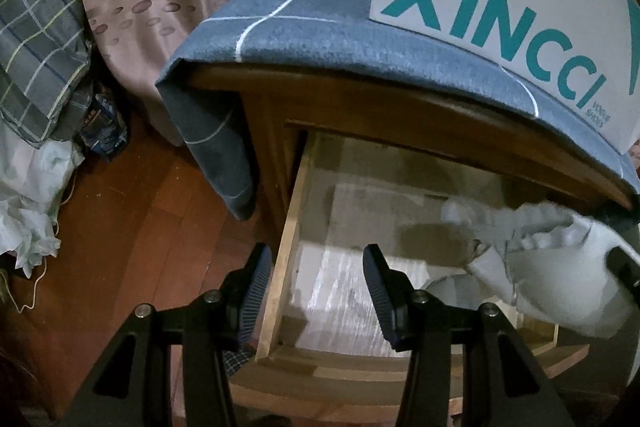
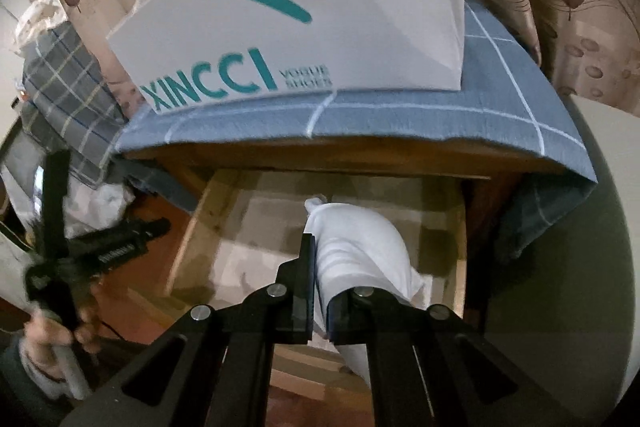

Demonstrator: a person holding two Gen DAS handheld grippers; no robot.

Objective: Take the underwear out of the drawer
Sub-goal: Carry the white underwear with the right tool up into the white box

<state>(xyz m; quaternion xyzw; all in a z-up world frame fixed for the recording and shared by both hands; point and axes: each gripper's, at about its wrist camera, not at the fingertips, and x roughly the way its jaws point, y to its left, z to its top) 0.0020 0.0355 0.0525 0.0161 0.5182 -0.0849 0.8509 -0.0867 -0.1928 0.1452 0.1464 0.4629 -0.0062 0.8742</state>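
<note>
Clearly, the right gripper (image 2: 320, 291) was clamped tight on the white underwear (image 2: 360, 251), which bulged above the open drawer (image 2: 200, 223), clear of its pale wooden side walls. The left gripper (image 1: 316, 291) hung partly open and empty, its 2 fingers straddling the drawer's left wall, with bare drawer floor ahead. A white XINCCI shoebox (image 2: 320, 27) sat on the blue checked cloth (image 2: 400, 115) overhanging the nightstand's (image 1: 360, 111) top edge.

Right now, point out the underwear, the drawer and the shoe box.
underwear (image 2: 360, 247): right wrist view, on the bunched white cloth.
drawer (image 1: 286, 267): left wrist view, on its pale wooden side wall.
shoe box (image 2: 320, 39): right wrist view, on its white front face.
</note>
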